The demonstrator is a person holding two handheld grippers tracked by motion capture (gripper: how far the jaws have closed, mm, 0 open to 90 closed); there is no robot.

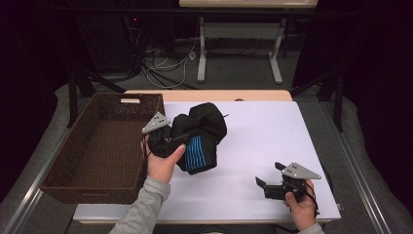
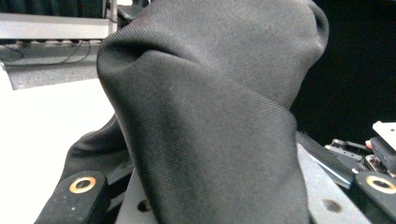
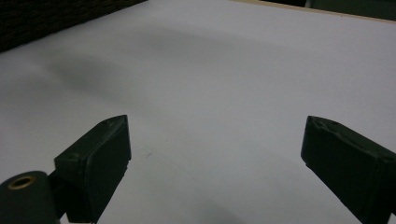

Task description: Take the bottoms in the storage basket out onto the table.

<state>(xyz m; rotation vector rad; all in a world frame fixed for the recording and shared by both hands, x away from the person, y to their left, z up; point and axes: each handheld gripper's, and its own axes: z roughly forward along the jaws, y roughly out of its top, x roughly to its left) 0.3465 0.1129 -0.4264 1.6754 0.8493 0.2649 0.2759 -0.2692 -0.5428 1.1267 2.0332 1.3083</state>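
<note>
While clamped on a black garment (image 1: 204, 129) with a blue striped patch, the left gripper (image 1: 168, 139) holds it bunched just above the white table (image 1: 263, 141), right beside the brown wicker basket (image 1: 104, 146). Right gripper (image 1: 269, 181): jaws wide, nothing between them, low near the table's front edge, well apart from the garment.

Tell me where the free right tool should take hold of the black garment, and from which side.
Grip the loose lower fold with the blue striped panel, coming in from the right. The black garment hangs bunched from the left tool, and that fold faces the open right tool across the bare white table. The wicker basket blocks the left.
</note>
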